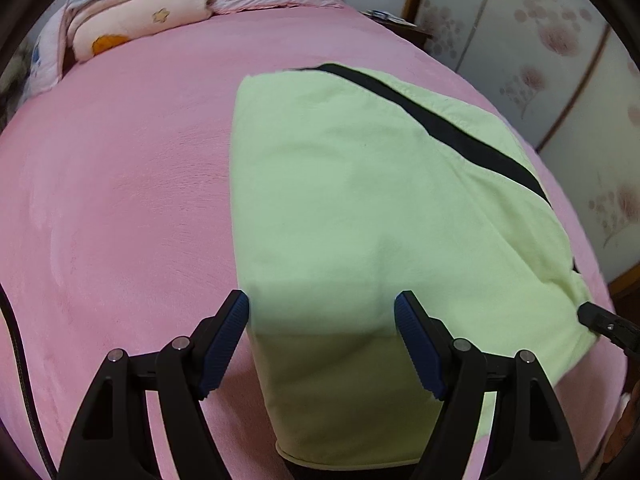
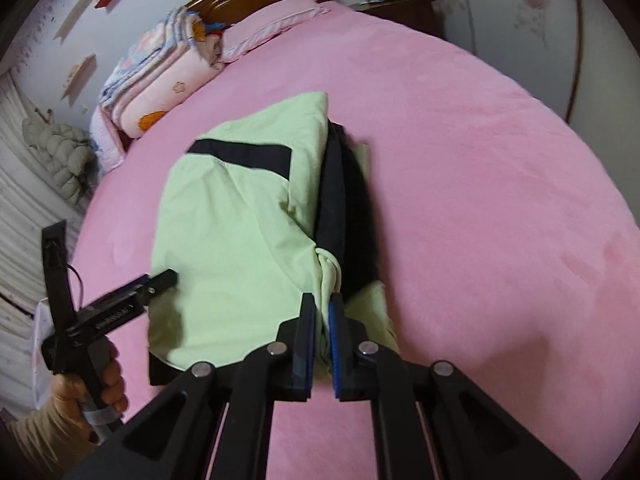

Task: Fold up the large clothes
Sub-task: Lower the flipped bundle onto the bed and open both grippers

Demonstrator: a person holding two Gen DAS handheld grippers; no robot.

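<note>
Light-green garment, part-folded, on the pink bed; open bedding on either side. Right gripper clamps its bunched near edge; left gripper gapes above it. Near hem cut off.

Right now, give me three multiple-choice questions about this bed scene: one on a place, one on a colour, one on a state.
1. Where does the garment lie?
A. on the bed
B. on the nightstand
C. on the quilts

2. What colour is its stripe?
A. red
B. black
C. white

3. How do the right gripper jaws stand?
A. wide open, off the cloth
B. shut on nothing
C. shut on the garment

Answers: 1 A, pink bed surrounds it. 2 B, the band is dark on pale green. 3 C, green cloth is bunched between the pads.
</note>
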